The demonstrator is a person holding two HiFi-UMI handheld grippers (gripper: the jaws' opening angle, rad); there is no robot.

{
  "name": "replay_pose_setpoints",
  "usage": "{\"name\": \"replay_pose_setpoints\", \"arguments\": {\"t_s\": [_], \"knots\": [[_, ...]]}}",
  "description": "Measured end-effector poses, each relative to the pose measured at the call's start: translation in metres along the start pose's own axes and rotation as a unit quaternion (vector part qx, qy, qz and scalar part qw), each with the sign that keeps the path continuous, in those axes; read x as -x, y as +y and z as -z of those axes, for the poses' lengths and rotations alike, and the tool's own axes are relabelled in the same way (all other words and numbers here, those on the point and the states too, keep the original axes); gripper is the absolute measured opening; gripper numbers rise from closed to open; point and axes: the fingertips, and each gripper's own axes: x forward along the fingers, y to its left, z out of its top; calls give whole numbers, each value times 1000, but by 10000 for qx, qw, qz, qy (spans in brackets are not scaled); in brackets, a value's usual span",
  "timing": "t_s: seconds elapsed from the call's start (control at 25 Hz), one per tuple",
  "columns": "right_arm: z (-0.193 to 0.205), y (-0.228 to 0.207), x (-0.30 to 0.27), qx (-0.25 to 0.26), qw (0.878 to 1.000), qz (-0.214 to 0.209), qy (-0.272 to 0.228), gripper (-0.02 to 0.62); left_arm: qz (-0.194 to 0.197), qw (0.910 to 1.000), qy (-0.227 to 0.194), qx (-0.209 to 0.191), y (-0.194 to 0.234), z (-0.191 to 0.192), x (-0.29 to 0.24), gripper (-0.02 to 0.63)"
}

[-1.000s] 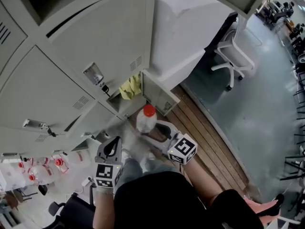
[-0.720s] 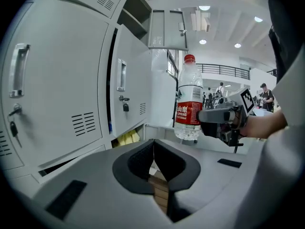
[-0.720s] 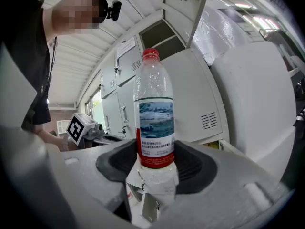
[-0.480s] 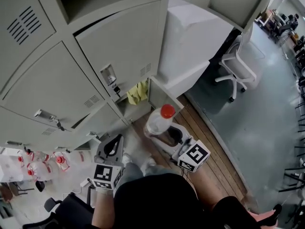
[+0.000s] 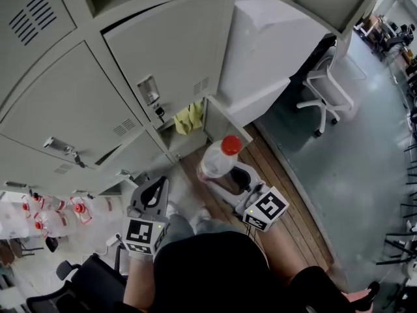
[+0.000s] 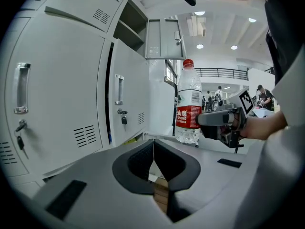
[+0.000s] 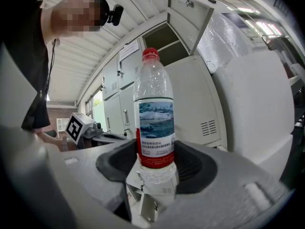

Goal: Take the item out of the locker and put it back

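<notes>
1. Fingers (image 7: 193, 168) of the right gripper (image 7: 155, 166) are pressed against the lower part of a water bottle (image 7: 154, 123), one on each side. The bottle is held upright, with its red cap on top.
2. The fingers (image 6: 138, 163) of the left gripper (image 6: 154, 162) are closed against each other, and nothing is held between them.
3. From the head view, the bottle (image 5: 218, 160) is seen outside the locker (image 5: 163, 51), held by the right gripper (image 5: 225, 177) just in front of a low open compartment and above the wooden floor (image 5: 287, 188).
4. A yellow cloth (image 5: 184, 118) is seen inside that compartment, and its door (image 5: 220, 129) is swung open at the right side.
5. The left gripper (image 5: 151, 199) is held lower and to the left, apart from the bottle, its closed tips pointed toward the lockers.
6. A white office chair (image 5: 324, 87) is seen on the grey floor at the right, well apart from the bottle.
</notes>
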Motion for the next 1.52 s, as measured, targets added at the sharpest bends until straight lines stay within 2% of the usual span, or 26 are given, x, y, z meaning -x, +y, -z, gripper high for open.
{"name": "replay_pose_setpoints", "arguments": {"t_s": [0.72, 1.0, 1.52], "knots": [[89, -21, -36, -426, 9975, 65, 555, 239, 38, 9981, 601, 95, 14, 44, -6, 12], [125, -31, -61, -584, 9954, 147, 745, 239, 179, 9957, 904, -20, 24, 60, -7, 12], [189, -45, -116, -741, 9938, 287, 783, 238, 625, 9885, 1370, -167, 39, 100, -13, 12]]}}
